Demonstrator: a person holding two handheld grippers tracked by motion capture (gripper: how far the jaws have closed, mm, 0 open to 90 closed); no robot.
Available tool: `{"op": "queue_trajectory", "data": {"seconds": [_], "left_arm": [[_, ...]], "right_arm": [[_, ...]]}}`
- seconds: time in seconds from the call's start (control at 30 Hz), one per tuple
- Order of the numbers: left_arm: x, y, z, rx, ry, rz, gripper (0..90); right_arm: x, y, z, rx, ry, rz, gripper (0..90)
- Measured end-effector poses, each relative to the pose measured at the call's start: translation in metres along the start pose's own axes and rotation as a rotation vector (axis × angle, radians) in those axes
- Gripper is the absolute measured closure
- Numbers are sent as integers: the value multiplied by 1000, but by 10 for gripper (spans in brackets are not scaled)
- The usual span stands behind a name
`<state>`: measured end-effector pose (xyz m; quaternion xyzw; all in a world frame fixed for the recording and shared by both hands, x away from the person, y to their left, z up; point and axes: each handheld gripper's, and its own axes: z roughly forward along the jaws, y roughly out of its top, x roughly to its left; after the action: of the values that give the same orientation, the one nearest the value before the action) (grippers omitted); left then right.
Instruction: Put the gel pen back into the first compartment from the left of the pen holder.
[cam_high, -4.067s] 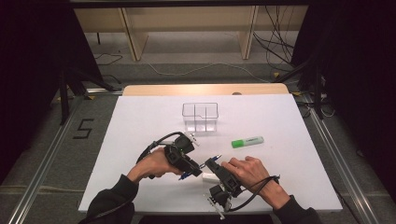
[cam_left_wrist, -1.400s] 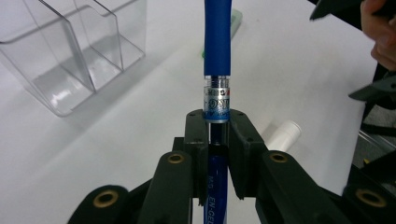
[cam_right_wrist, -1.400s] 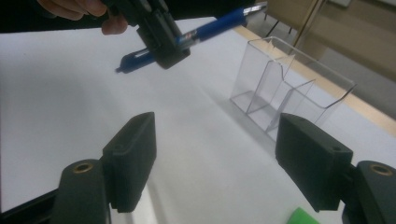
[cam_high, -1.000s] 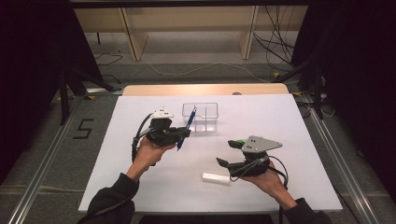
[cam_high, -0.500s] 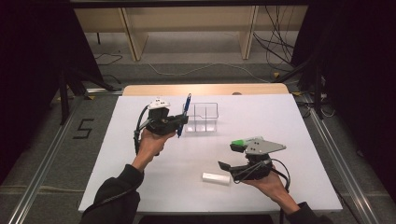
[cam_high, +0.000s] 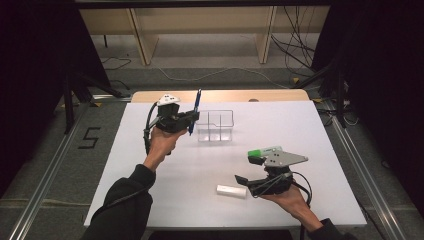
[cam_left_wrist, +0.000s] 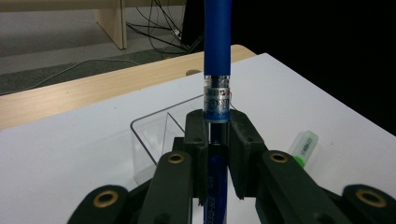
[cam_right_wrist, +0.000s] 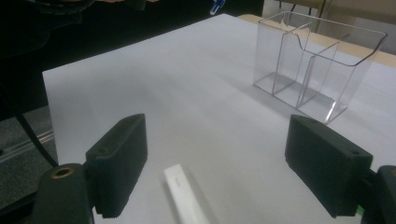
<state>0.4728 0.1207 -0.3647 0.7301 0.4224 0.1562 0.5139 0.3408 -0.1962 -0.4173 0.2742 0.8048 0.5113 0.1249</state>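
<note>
Blue pen (cam_high: 194, 111): clamped upright between the jaws of the left gripper (cam_high: 186, 118), upper left of centre in the high view, lifted off the table, just left of the clear organizer (cam_high: 215, 125). In the left gripper view, pen (cam_left_wrist: 217, 70) standing vertical at frame centre, silver band just above the pads, barrel running down between the closed jaws.

Left gripper: clenched on the pen, carried in a raised left hand (cam_high: 161, 143) with a dark sleeve entering from the lower left of the frame.

Clear organizer: transparent, divided into compartments, upper centre of the high view on the white table (cam_high: 150, 200); seen behind the pen in the left gripper view (cam_left_wrist: 159, 135), and at upper right of the right gripper view (cam_right_wrist: 317, 60).

White cap (cam_high: 231, 190): lying flat, lower centre of the high view, just left of the right gripper (cam_high: 245, 181); at bottom centre of the right gripper view (cam_right_wrist: 184, 196), between the spread jaws, touching neither pad.

Right gripper: jaws released, just been opening wider, nothing gripped; lower right of centre in the high view.

Green highlighter (cam_high: 264, 150): lying on the table just above the right gripper in the high view; at right edge of the left gripper view (cam_left_wrist: 304, 147).
</note>
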Motion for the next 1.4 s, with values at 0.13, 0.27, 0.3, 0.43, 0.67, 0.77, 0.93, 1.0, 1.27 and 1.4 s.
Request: {"op": "queue_trajectory", "data": {"seconds": [0.13,0.27,0.3,0.43,0.67,0.77,0.93,1.0,1.27,1.4], "left_arm": [[1,5,4,-1,5,10,787],[2,10,9,-10,12,11,786],[1,10,11,-17,13,6,786],[1,12,17,-21,18,6,786],[5,15,30,-31,34,-8,786],[7,17,35,-29,40,-7,786],[6,20,42,-39,49,3,785],[6,20,44,-42,54,13,785],[8,21,56,-47,73,22,784],[9,20,63,-48,79,14,784]], "right_arm": [[0,-1,0,-9,9,15,209],[-1,-1,-1,-5,9,19,209],[-1,-1,-1,-6,10,19,209],[-1,-2,-2,-6,12,20,210],[-1,-3,-2,-6,13,14,213],[-1,-3,-2,0,14,19,214],[-1,-4,-1,2,21,12,215],[-1,-4,-1,0,21,12,215],[0,-4,-1,1,22,10,217],[-1,-5,0,1,26,13,217]]}}
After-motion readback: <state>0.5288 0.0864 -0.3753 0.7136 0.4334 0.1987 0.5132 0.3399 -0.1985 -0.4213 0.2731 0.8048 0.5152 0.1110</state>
